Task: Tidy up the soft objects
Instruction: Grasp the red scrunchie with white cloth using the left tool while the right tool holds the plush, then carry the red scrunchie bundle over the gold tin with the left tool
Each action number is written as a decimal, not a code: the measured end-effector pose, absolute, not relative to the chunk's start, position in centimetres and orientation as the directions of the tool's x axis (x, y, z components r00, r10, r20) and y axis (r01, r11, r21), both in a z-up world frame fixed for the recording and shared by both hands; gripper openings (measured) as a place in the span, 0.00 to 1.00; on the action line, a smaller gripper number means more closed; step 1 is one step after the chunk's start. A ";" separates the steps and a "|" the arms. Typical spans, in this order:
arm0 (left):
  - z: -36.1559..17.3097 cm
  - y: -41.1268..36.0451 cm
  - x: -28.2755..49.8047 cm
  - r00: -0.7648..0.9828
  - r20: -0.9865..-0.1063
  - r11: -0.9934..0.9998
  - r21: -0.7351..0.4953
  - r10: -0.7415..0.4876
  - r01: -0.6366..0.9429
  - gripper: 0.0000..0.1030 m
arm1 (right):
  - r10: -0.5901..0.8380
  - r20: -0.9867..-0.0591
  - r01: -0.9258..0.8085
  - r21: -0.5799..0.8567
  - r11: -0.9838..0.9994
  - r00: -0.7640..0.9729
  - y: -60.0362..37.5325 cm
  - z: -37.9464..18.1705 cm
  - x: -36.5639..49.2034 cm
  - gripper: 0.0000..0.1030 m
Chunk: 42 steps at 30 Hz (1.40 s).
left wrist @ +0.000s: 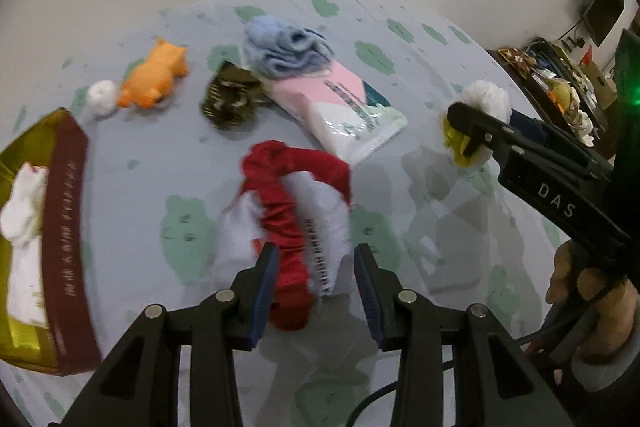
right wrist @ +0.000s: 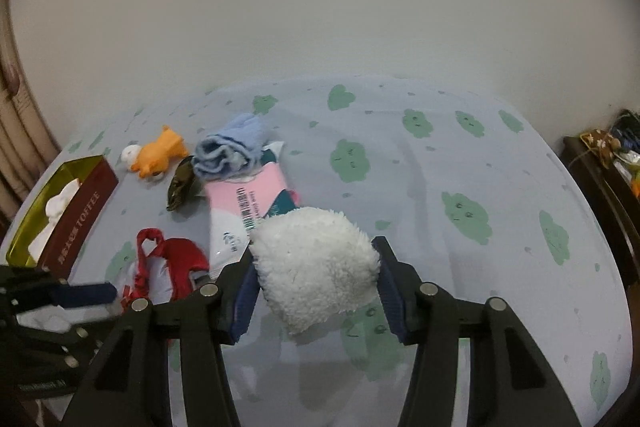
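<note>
A red and white cloth [left wrist: 296, 219] lies crumpled on the blue cloud-print sheet [left wrist: 400, 47]. My left gripper [left wrist: 316, 287] hangs just over its near end, open, with the cloth between the blue pads and not pinched. My right gripper [right wrist: 314, 259] is shut on a white fluffy toy [right wrist: 316, 267] and holds it above the sheet. In the left wrist view, the fluffy toy [left wrist: 486, 99] shows a yellow part beside the right gripper [left wrist: 466, 135]. A maroon and gold box [left wrist: 68, 227] at the left holds white soft items.
At the back of the bed lie an orange plush toy [left wrist: 156, 75], a white ball [left wrist: 102, 97], a dark patterned bundle [left wrist: 230, 99], a blue towel [left wrist: 284, 47] and a pink and white tissue pack [left wrist: 340, 107]. A cluttered side table [left wrist: 560, 75] stands at the right.
</note>
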State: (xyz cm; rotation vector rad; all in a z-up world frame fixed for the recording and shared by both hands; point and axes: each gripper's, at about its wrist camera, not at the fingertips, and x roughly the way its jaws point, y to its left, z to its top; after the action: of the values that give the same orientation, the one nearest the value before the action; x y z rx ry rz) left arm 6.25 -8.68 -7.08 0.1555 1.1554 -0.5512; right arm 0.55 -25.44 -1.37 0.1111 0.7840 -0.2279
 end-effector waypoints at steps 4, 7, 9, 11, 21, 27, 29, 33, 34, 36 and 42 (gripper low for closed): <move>-7.4 -10.1 6.4 0.294 -0.900 0.853 -0.140 -0.321 0.502 0.38 | -0.146 -0.717 0.246 0.037 0.969 0.682 -25.7 -1.5 0.6 0.48; -7.9 -10.8 7.1 0.288 -0.906 0.861 -0.140 -0.311 0.489 0.38 | -0.134 -0.716 0.242 0.050 0.969 0.685 -25.8 -1.6 0.5 0.48; -8.4 -10.8 7.6 0.296 -0.909 0.872 -0.129 -0.295 0.472 0.38 | -0.129 -0.716 0.241 0.057 0.969 0.686 -25.9 -1.6 0.5 0.48; -8.8 -10.9 8.1 0.294 -0.910 0.876 -0.131 -0.292 0.465 0.38 | -0.124 -0.715 0.242 0.066 0.968 0.688 -25.9 -1.6 0.4 0.49; -9.4 -9.5 9.2 0.306 -0.897 0.878 -0.159 -0.320 0.452 0.38 | -0.098 -0.713 0.228 0.089 0.970 0.694 -25.7 -1.4 0.3 0.49; -9.5 -9.0 9.2 0.308 -0.886 0.876 -0.189 -0.347 0.443 0.35 | -0.090 -0.707 0.225 0.100 0.969 0.701 -25.7 -1.2 0.2 0.49; -9.6 -9.7 8.9 0.318 -0.901 0.879 -0.126 -0.295 0.460 0.18 | -0.086 -0.706 0.225 0.106 0.969 0.703 -25.8 -1.1 0.2 0.49; -9.5 -9.6 8.7 0.320 -0.905 0.883 -0.110 -0.279 0.456 0.09 | -0.081 -0.704 0.225 0.114 0.968 0.705 -25.8 -1.1 0.3 0.49; -9.3 -9.4 8.7 0.326 -0.903 0.885 -0.111 -0.280 0.452 0.08 | -0.082 -0.703 0.225 0.113 0.968 0.707 -25.8 -1.0 0.2 0.49; -9.1 -9.1 8.6 0.329 -0.901 0.886 -0.116 -0.284 0.448 0.07 | -0.083 -0.701 0.225 0.112 0.968 0.708 -25.9 -1.0 0.2 0.49; -7.8 -8.7 8.0 0.365 -0.889 0.886 -0.088 -0.276 0.455 0.07 | -0.085 -0.701 0.230 0.116 0.966 0.709 -26.0 -1.0 0.3 0.49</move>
State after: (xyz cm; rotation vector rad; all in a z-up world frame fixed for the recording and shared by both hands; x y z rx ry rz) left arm 8.05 -8.68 -7.80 0.1840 1.1016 -0.4735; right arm 0.27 -25.97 -0.97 0.2007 0.7647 -0.1763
